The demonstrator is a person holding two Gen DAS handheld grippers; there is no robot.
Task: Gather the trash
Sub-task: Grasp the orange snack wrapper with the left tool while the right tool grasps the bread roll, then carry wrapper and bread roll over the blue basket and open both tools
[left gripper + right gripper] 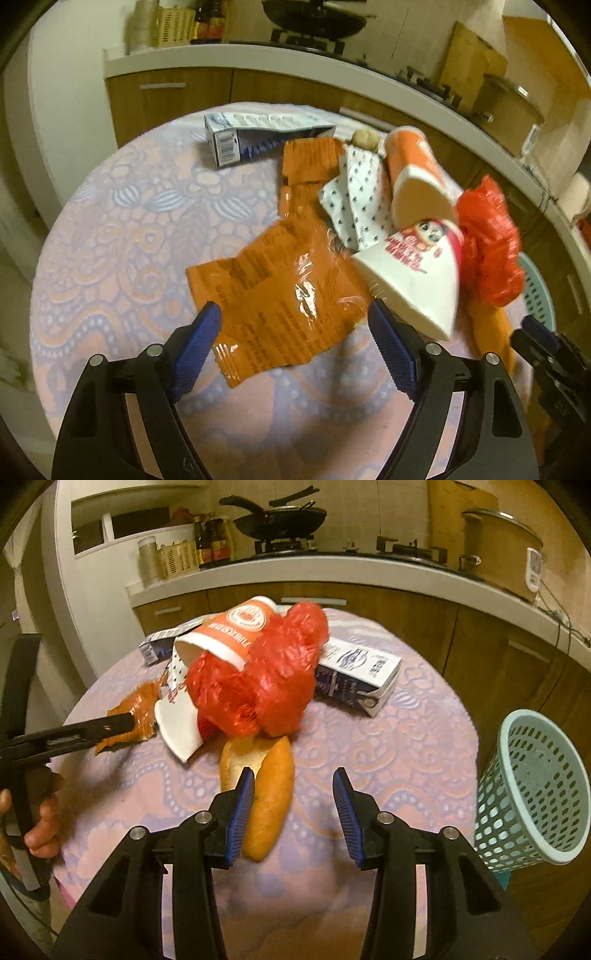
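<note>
Trash lies on a round table with a patterned cloth [122, 236]. In the left wrist view my left gripper [295, 325] is open, its jaws either side of the near end of an orange snack wrapper [280, 284]. Beyond lie a white paper cup [410, 273], an orange cup [413, 173], a dotted napkin [358, 192] and a red plastic bag [487, 236]. In the right wrist view my right gripper [293, 794] is open over an orange peel [269, 794]; the red bag [258, 675] lies just beyond.
A teal mesh basket [532, 794] stands off the table's right edge. A blue-white carton [358, 675] lies at the back right, another carton [255, 136] at the back left. A kitchen counter [332, 572] with a wok and pot runs behind.
</note>
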